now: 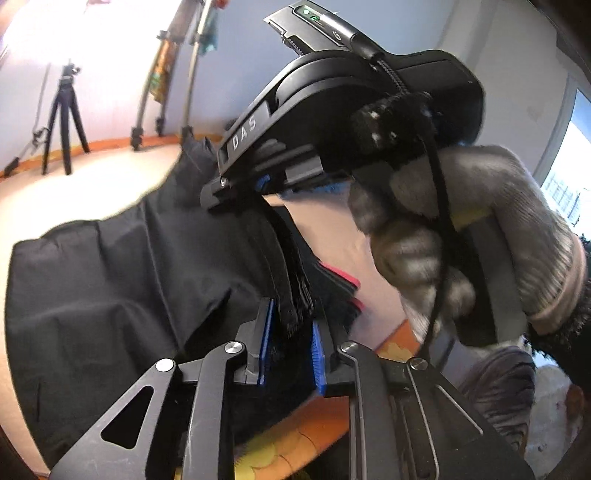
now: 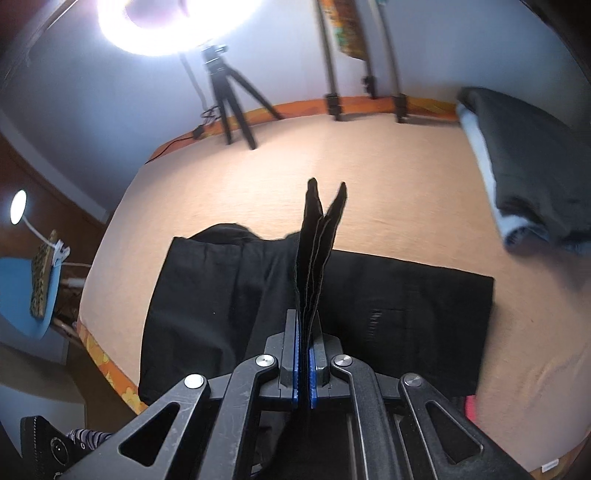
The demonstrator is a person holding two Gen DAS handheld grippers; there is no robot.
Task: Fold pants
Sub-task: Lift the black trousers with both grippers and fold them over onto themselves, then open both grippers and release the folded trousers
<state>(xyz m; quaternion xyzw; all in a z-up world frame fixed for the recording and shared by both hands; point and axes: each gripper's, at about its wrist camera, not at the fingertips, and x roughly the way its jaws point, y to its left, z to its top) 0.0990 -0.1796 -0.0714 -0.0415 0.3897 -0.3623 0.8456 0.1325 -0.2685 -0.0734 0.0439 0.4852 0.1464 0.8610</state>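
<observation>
Black pants (image 2: 388, 314) lie partly folded on a peach bed sheet (image 2: 369, 177); they also show in the left wrist view (image 1: 110, 277). My right gripper (image 2: 303, 365) is shut on a bunched edge of the pants, which sticks up between its blue pads. My left gripper (image 1: 291, 347) grips a dark bunch of the pants' edge between its blue pads (image 1: 266, 343). The right gripper's body and a grey-gloved hand (image 1: 461, 240) sit close in front of the left gripper.
A folded dark and white pile (image 2: 524, 177) lies at the bed's right. A black tripod (image 2: 229, 96) and stand legs (image 2: 332, 99) rise at the far edge. A bright ring lamp (image 2: 166, 26) is above. The orange patterned bed border (image 2: 107, 369) runs on the left.
</observation>
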